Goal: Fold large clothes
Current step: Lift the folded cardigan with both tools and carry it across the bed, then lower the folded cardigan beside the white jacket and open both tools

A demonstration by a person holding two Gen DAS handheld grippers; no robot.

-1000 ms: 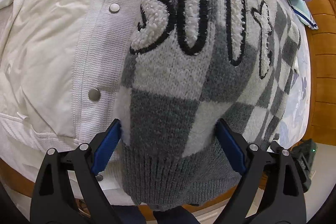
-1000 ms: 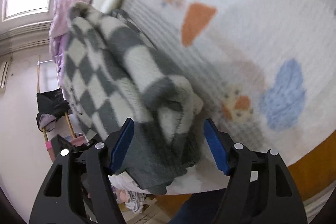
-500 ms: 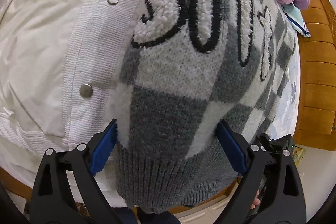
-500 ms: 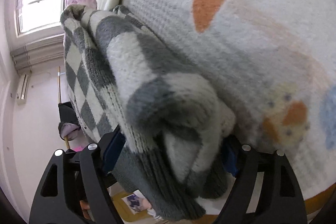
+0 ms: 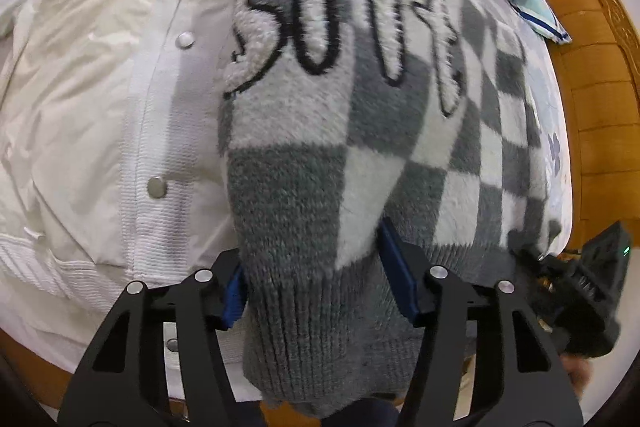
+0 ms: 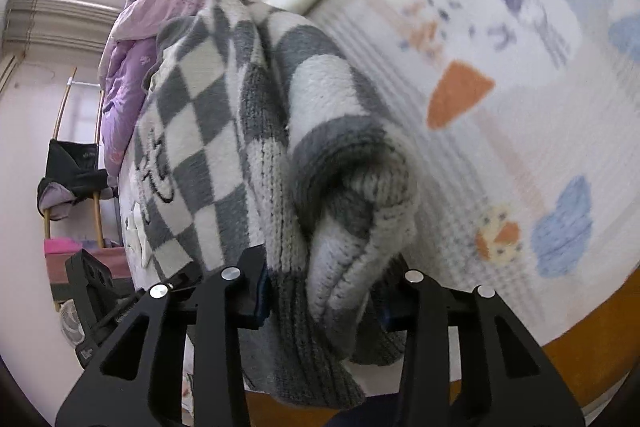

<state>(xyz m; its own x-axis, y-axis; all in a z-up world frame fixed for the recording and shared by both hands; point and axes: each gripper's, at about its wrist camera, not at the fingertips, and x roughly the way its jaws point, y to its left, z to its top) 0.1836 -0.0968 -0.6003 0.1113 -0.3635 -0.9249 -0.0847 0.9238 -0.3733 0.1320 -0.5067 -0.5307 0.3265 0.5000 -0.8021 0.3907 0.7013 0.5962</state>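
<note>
Bed (image 6: 520, 155): sweater (image 5: 320, 155) hem clamped in left gripper (image 5: 316, 283).

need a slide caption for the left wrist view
Left tongs shut on the ribbed hem of a grey-and-white checkered sweater lying over a white snap-button jacket.

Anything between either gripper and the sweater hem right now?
Nothing visible. The left gripper and right gripper each have the ribbed hem of the checkered sweater bunched directly between their fingers. The white jacket lies beside it, clear of both.
</note>
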